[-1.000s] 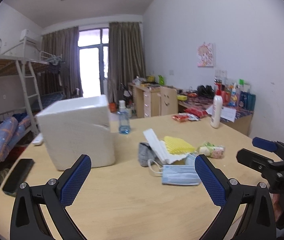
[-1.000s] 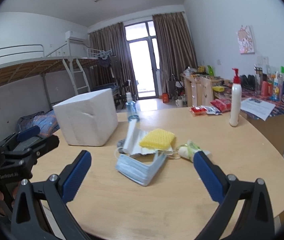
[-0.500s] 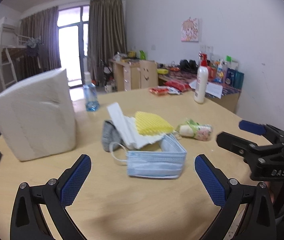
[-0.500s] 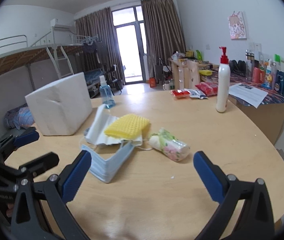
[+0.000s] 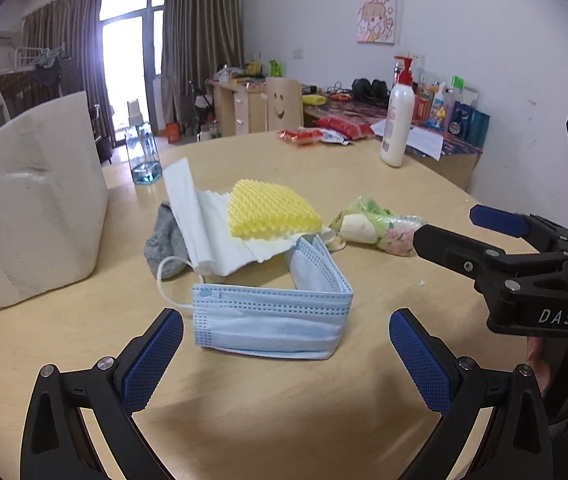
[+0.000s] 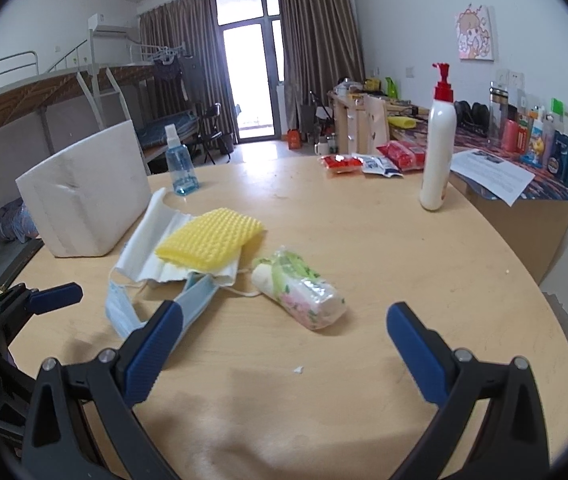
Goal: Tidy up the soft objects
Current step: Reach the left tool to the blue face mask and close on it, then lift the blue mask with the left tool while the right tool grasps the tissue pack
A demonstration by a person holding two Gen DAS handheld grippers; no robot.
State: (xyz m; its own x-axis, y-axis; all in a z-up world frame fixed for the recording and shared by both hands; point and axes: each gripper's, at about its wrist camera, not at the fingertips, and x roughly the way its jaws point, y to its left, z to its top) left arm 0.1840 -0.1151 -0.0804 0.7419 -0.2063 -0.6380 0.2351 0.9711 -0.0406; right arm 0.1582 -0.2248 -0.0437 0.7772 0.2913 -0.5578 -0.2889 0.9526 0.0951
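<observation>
Both grippers hang over the table with jaws spread wide and nothing between them: my left gripper [image 5: 285, 354] sits just short of the blue face mask [image 5: 272, 320], my right gripper [image 6: 284, 344] faces the wrapped tissue pack [image 6: 301, 294]. As I judge it, nothing is sorted yet. The soft things lie in 1 loose heap near the table [image 6: 363, 240] middle: the mask, a white folded cloth [image 5: 208, 228] with a yellow sponge [image 5: 272, 210] on top, and a grey sock [image 5: 164, 246] mostly tucked behind the cloth. The white foam box [image 5: 32, 208] stands just left of the heap, and I cannot see into it or tell whether it is open. The mask's far ear loop is hidden under the pile.
</observation>
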